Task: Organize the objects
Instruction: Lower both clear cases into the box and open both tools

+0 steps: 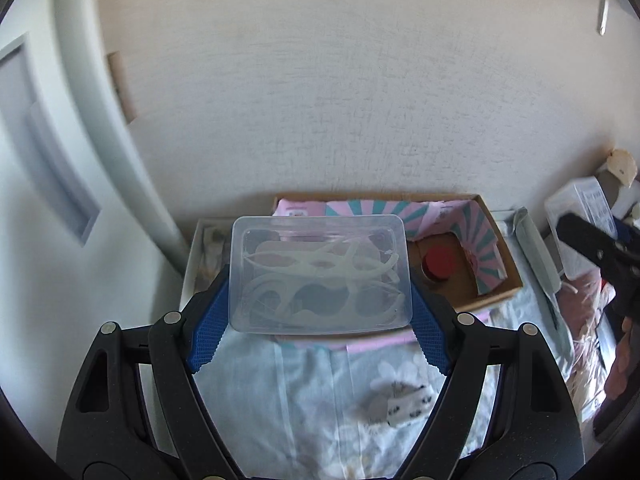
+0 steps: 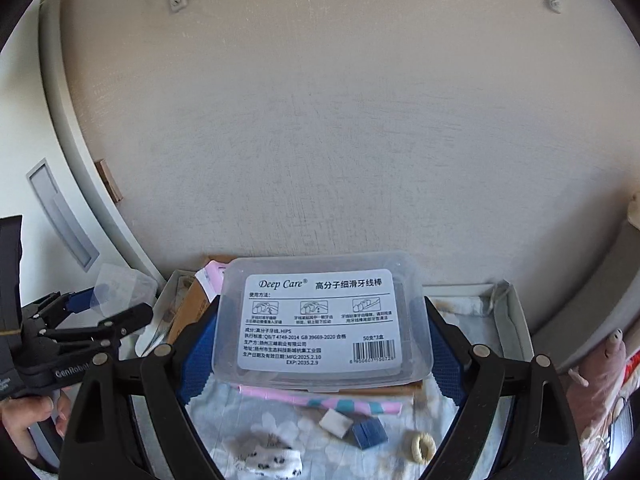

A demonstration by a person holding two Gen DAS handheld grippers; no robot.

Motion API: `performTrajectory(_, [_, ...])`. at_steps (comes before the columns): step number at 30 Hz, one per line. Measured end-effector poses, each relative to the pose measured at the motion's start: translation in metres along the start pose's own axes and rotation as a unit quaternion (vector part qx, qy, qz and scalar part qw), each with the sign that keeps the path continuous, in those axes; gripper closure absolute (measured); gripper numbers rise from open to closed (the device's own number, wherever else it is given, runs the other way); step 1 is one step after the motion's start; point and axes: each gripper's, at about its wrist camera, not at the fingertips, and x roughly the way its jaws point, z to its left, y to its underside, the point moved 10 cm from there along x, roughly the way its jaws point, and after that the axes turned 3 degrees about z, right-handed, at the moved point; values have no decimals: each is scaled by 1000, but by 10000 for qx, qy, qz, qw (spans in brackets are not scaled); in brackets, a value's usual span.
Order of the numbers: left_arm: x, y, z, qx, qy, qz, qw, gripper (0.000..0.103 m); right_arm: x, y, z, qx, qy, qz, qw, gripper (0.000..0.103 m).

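Observation:
My left gripper is shut on a clear plastic box with white floss picks inside, the blue pads pressing on its two short sides. It hangs above a floral cloth, in front of a cardboard box. My right gripper is shut the same way on a second clear box bearing a white "Deep Care" label. In the right wrist view the left gripper shows at the far left with its clear box and a person's hand. The right gripper is at the left wrist view's right edge.
The cardboard box is lined in pink and teal and holds a red round thing. On the cloth lie a rolled sock, a white cube, a blue cube, a pale ring and a striped strip. A plain wall stands close behind.

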Motion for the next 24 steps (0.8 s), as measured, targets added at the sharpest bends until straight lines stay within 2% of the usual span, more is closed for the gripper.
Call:
performTrajectory(4, [25,-19,-9,65,10,151,9999,25,34,-20,0,-73,-239,251,9994,16])
performTrajectory(9, [61,-27,-17,125,7,440,9990,25,80,-29,1,-123,-440,626,9970,16])
performTrajectory(18, [127,-7,-25,232,-35,1135,9933,25,158,-3,4,-252,-589,1435,9876,16])
performTrajectory(24, [152,13,-28,323,-149,1457,9887,25,195,18,7,-232,-653,1856,9802,16])
